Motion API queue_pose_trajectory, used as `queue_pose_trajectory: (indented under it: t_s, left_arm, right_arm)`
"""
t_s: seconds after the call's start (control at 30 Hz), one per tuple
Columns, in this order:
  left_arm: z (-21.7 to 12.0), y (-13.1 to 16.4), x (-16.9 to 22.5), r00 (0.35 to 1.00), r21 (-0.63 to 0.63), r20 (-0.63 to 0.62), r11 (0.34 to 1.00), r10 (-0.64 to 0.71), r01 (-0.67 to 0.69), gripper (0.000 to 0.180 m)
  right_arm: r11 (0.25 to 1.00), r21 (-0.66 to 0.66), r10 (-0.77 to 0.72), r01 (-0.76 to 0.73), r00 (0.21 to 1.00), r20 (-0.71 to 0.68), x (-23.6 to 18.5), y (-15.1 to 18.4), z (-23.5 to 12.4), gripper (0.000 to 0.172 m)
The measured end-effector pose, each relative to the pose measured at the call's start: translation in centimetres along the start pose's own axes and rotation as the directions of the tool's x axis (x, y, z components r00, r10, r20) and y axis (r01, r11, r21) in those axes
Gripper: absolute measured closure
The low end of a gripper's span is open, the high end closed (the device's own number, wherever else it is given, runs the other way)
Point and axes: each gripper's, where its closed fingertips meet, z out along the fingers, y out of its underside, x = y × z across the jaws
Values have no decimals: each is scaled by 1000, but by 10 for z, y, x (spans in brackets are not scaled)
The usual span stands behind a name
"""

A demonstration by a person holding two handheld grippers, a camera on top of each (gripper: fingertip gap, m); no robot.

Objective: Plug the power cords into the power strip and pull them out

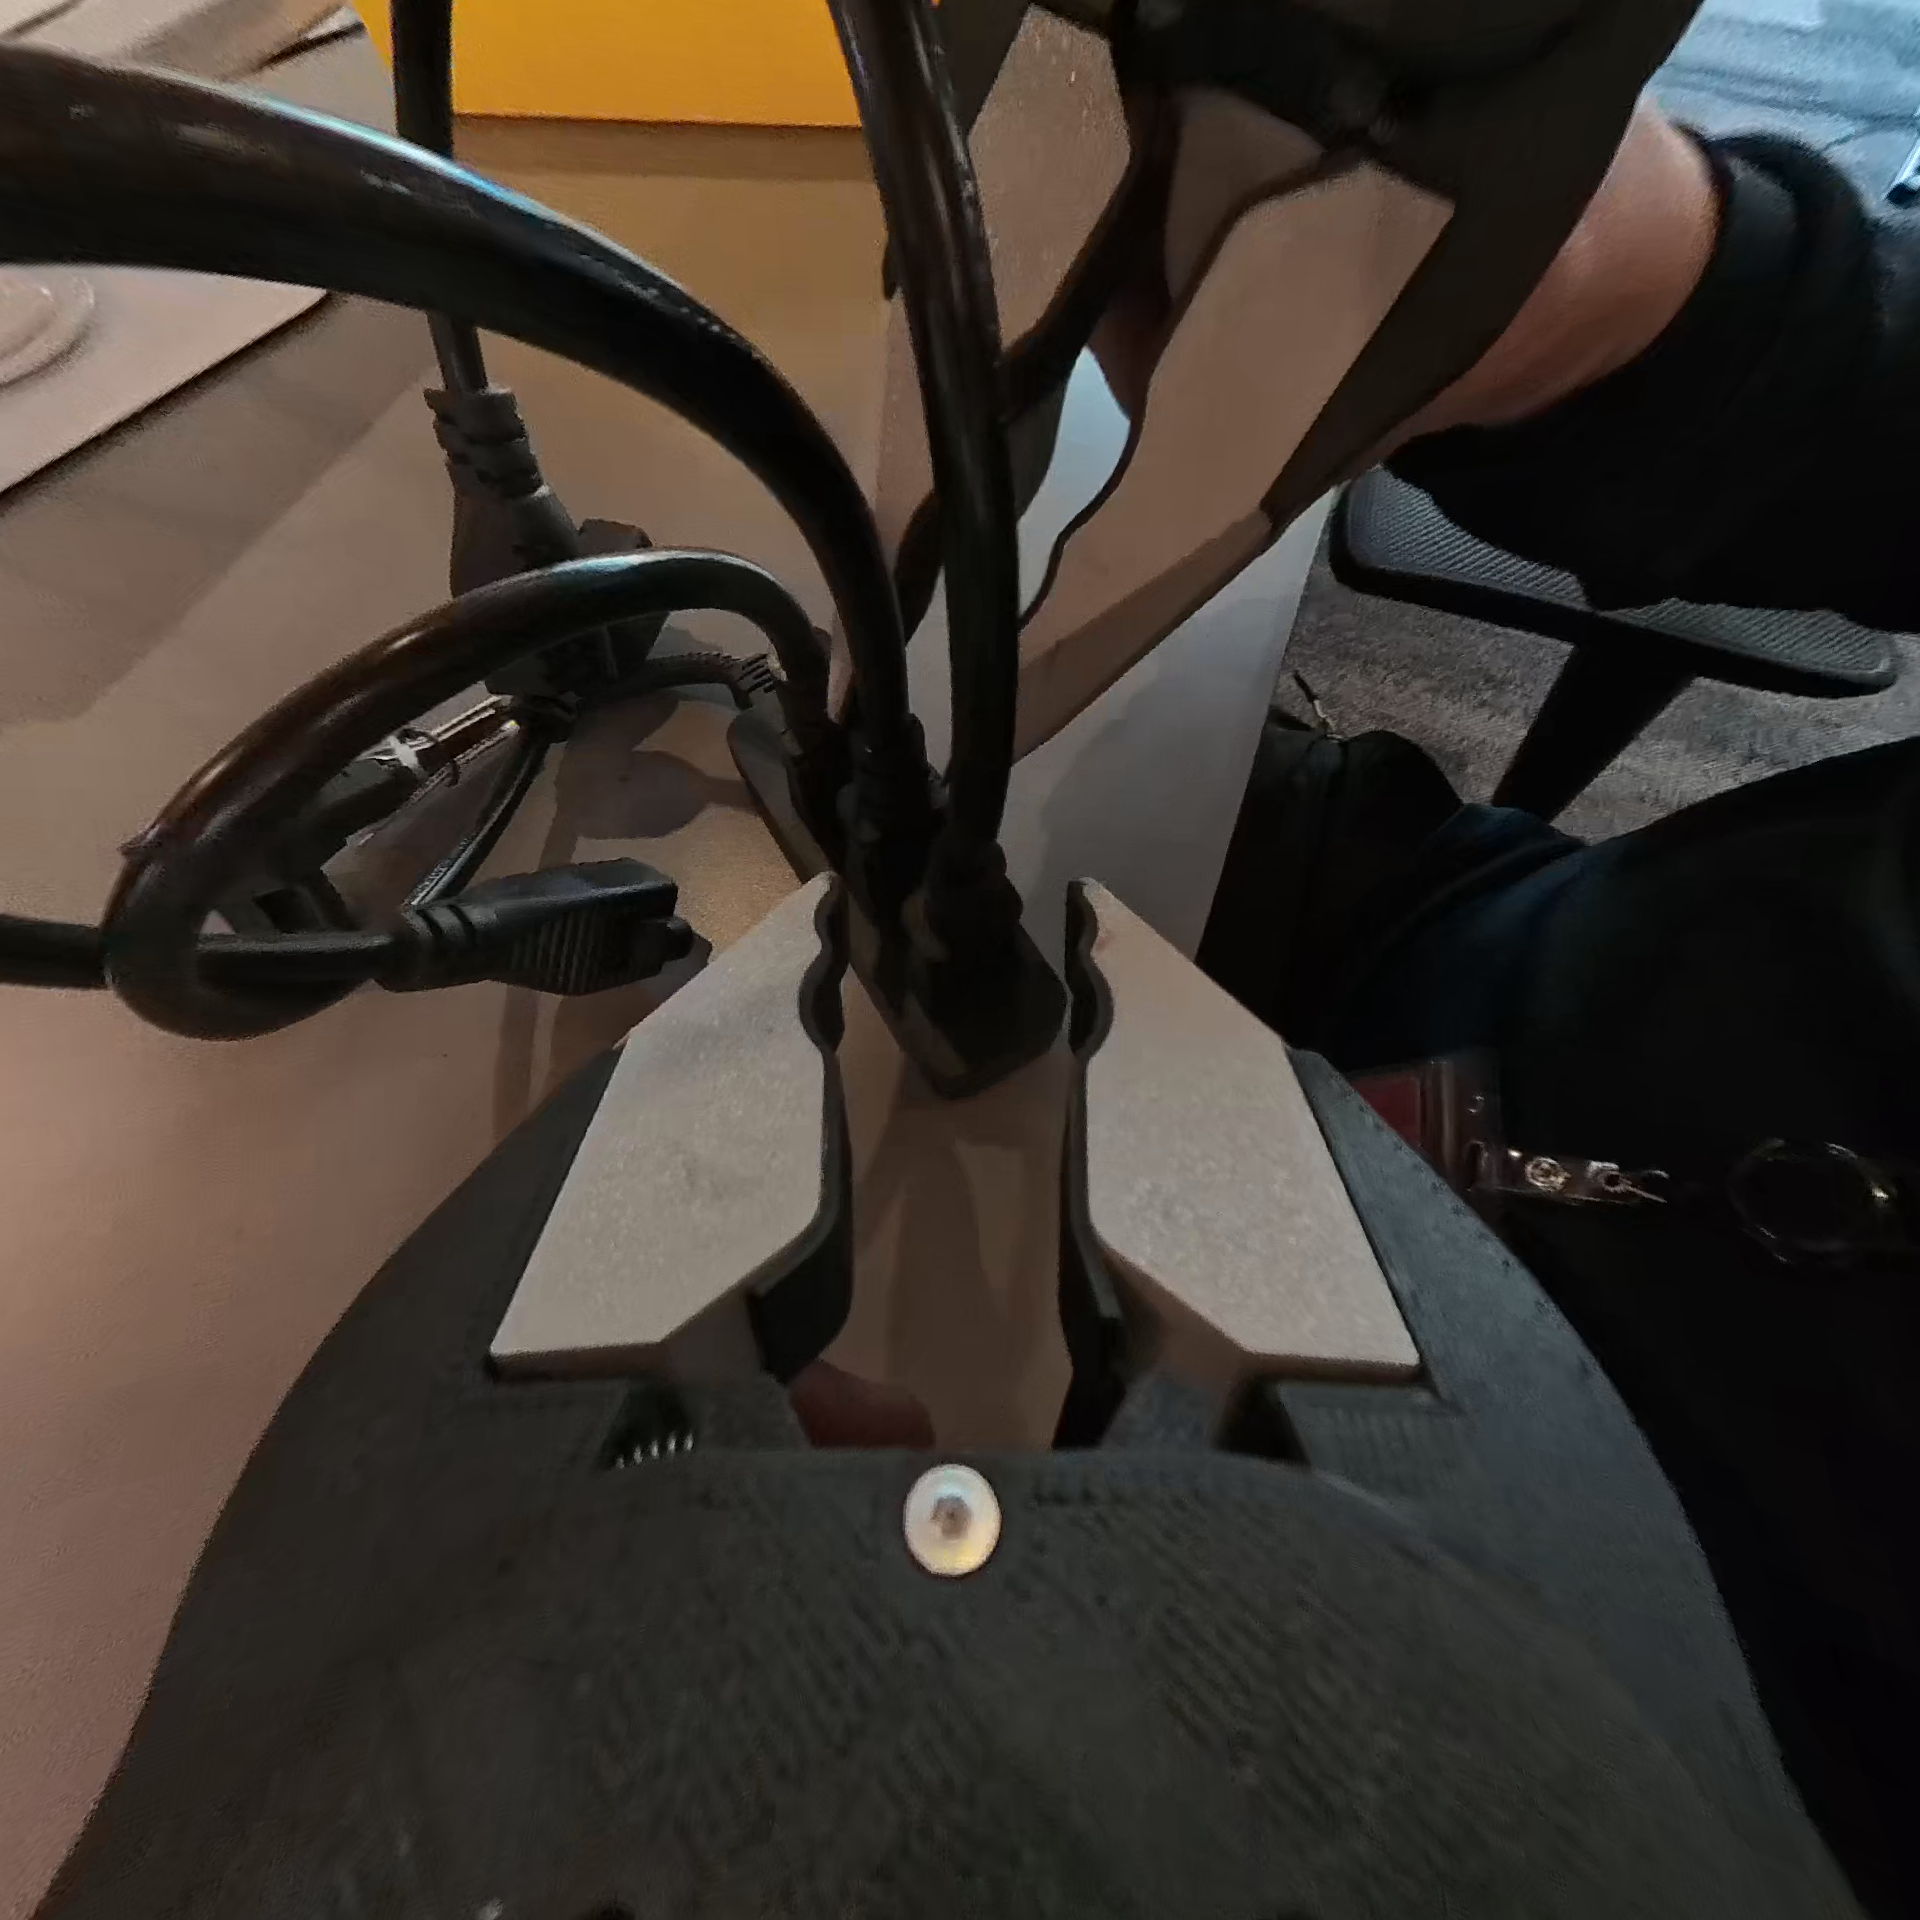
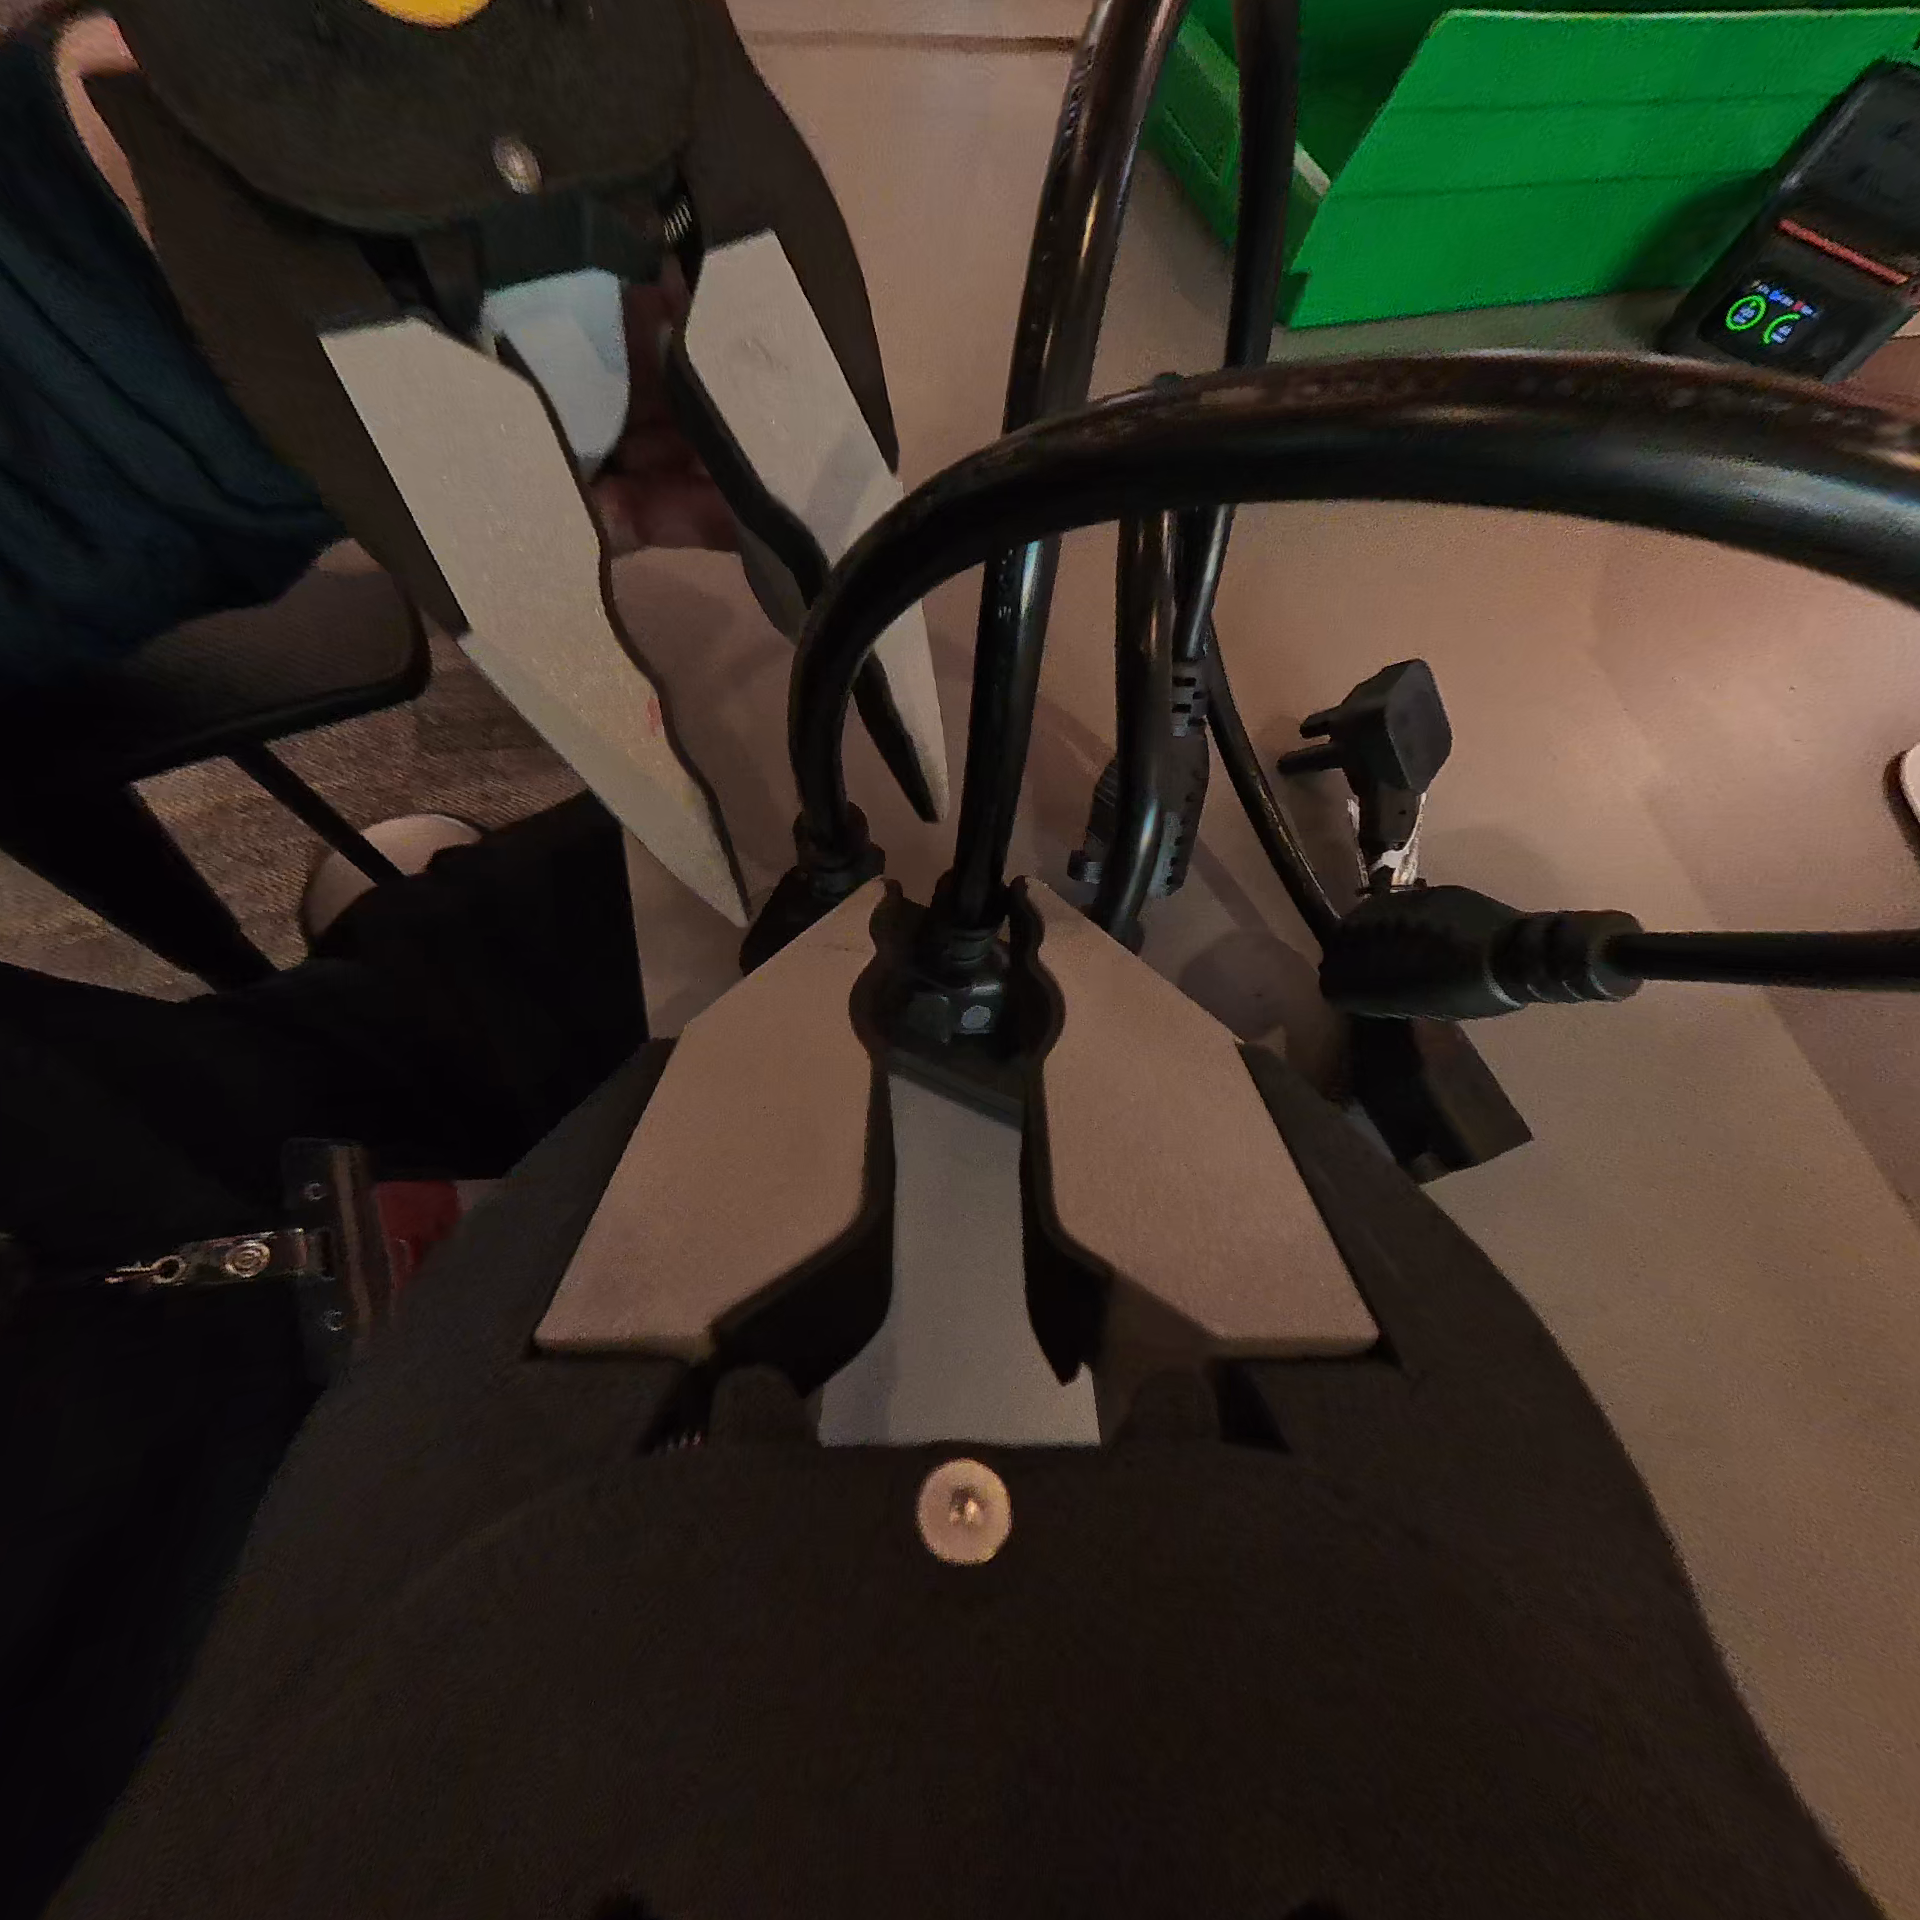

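Note:
A dark power strip (image 1: 774, 790) lies on the tan table near its front edge, with several black cords standing plugged into it. My left gripper (image 1: 951, 894) is open. Its pads stand on either side of a black plug (image 1: 966, 997) seated in the strip, apart from it. The right wrist view shows the same, with the left gripper (image 2: 836, 862) spread wide around that plug (image 2: 805, 904). My right gripper (image 2: 956, 888) stands around the neck of the neighbouring black plug (image 2: 961, 997). A dark gap shows beside the neck, so the pads do not press on it. The right gripper's fingers (image 1: 1226, 364) show at the top of the left wrist view.
A loose black connector (image 1: 540, 935) (image 2: 1455, 966) and a three-pin plug (image 2: 1392, 727) lie on the table among coiled cords. A thick cord (image 2: 1351, 436) arches overhead. A green box (image 2: 1558, 156) and a small lit device (image 2: 1797, 312) stand at the back. An office chair (image 1: 1610, 623) is off the table edge.

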Motion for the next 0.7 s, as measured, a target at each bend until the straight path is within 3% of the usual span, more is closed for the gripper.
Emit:
queue_pose_trajectory:
  t_s: [0.13,0.23,0.5,0.7]
  left_arm:
    - [1,-4,-3,998,3,36,999,52,-52,167]
    - [-3,-4,-11,994,-3,82,997,78,-78,167]
    - [-18,-26,-31,987,223,-3,962,-161,157,166]
    - [-23,-21,-48,963,257,-17,929,-270,265,167]
  right_arm:
    - [998,49,41,-43,998,36,-1,-3,-8,155]
    - [996,69,61,-63,998,28,4,0,-14,155]
    - [988,79,128,-131,991,41,12,16,-21,154]
    - [986,53,155,-158,986,60,10,26,-13,149]
